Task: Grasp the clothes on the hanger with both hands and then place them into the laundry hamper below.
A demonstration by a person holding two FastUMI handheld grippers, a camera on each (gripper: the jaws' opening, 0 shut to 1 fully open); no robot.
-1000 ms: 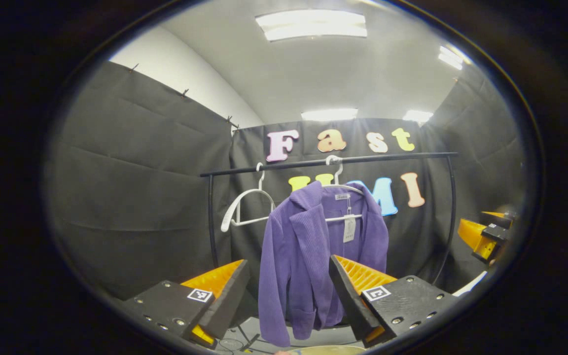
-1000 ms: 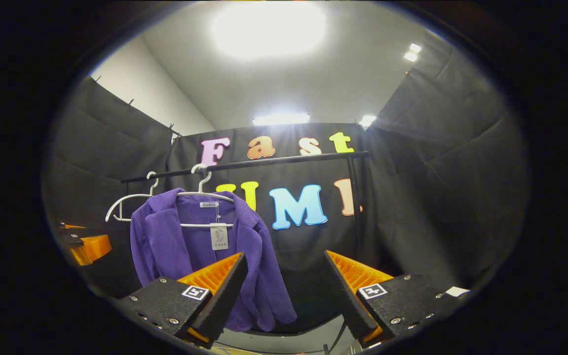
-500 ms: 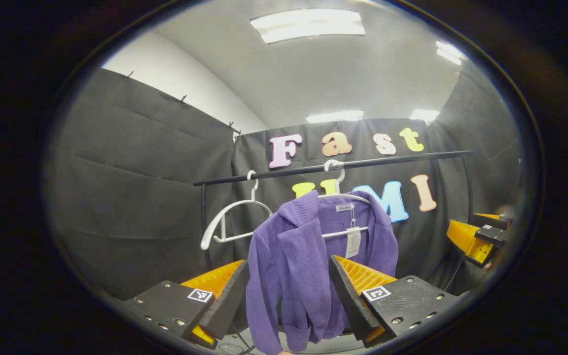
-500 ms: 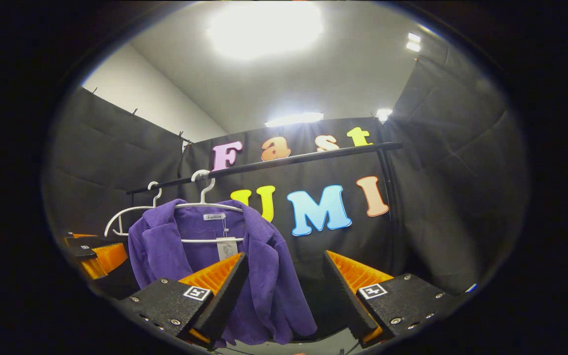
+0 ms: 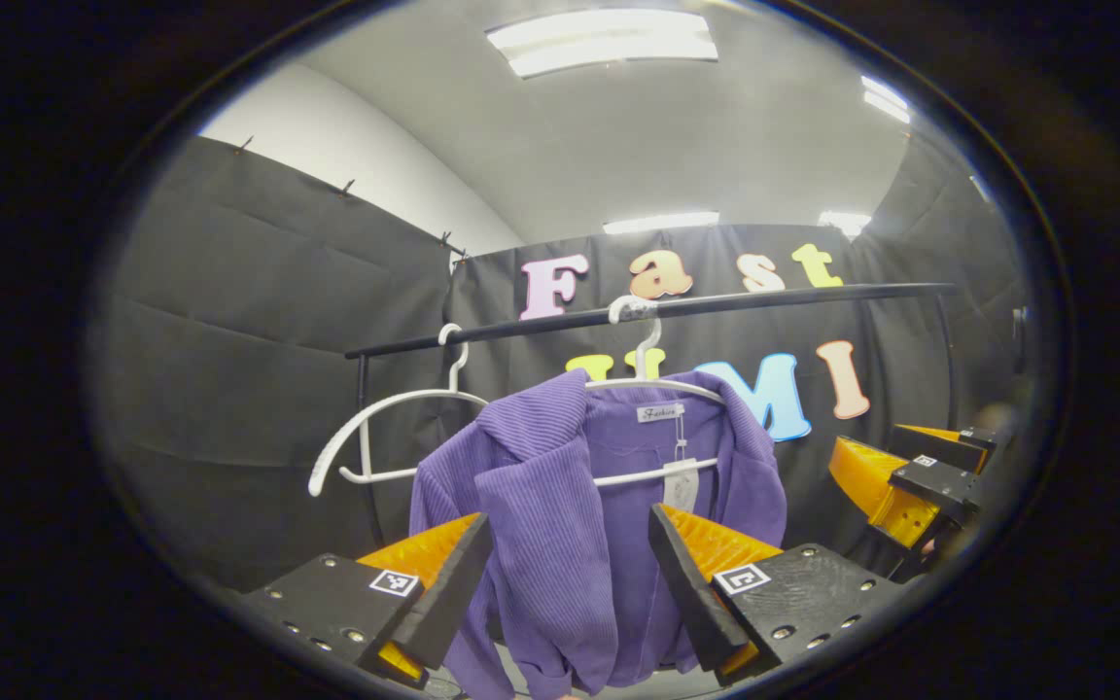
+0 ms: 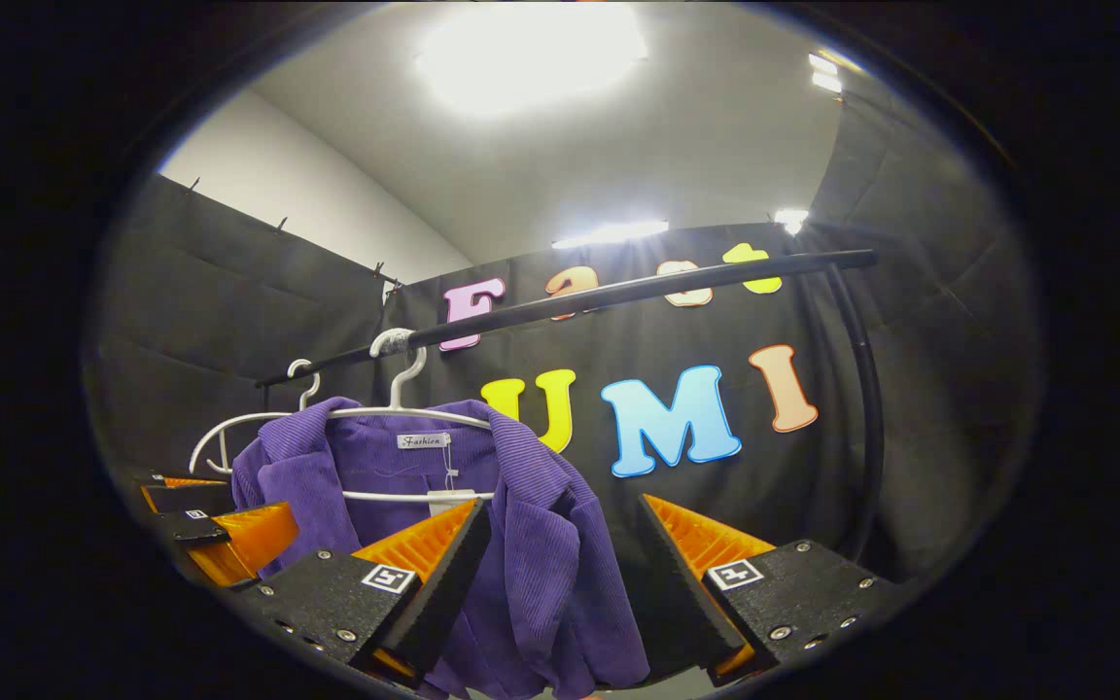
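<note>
Jacket, purple and ribbed, hangs on a white hanger whose hook sits over the black rail of the clothes rack. Its collar is folded open, with a small sewn label at the neck and a paper tag dangling below the hanger's crossbar. A second white hanger, bare, hangs on the same rail just beside the first, toward the rack's upright post.

In the left gripper view my left gripper is up close to the garment. Its jaws stand wide apart, released, and the jacket's front panel and sleeve fill the gap between them. I cannot tell whether either finger touches the cloth; nothing is clamped.

In the right gripper view my right gripper is also spread wide and gripping nothing. The jacket's other shoulder and sleeve hang behind its near finger and partly across the gap. Contact with the fabric cannot be judged there either.

Each gripper shows at the edge of the other's view: the right one low at the far side of the left gripper view, level with the jacket's hem side, and the left one low beside the jacket in the right gripper view. Both appear open.

Black cloth lines the booth behind the rack, with ceiling lights above.
</note>
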